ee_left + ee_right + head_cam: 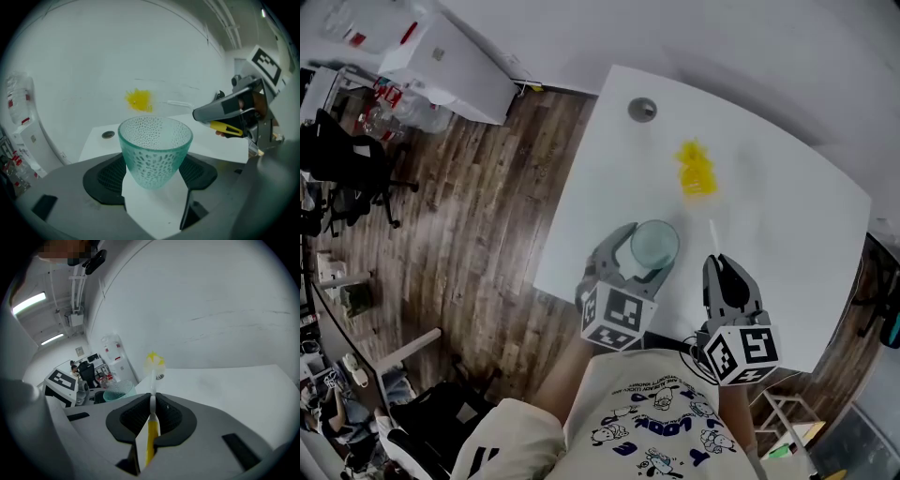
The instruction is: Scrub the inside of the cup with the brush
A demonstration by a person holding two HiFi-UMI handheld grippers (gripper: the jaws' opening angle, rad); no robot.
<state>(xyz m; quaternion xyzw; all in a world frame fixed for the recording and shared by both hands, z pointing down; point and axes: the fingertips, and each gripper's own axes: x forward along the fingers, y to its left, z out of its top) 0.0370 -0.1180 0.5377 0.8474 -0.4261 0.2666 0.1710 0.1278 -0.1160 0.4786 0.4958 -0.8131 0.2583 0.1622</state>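
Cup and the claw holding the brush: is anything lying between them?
Nothing. The head view shows only bare white table between the cup and the right gripper, which holds the brush.

Light's soft and even, pretty bright on the white table (787, 216), with barely any hard shadows anywhere. The ceiling strip lights (29, 303) show up a bit blown out in the right gripper view. Both gripper views are heavy fisheye, with black vignette in the corners and straight lines bending. The glass cup (154, 150) is crisp with light glowing through it, while the brush (151, 432) handle right up at the lens goes soft. Head view curves at the edges too, and the wood floor (478, 206) reads darker.
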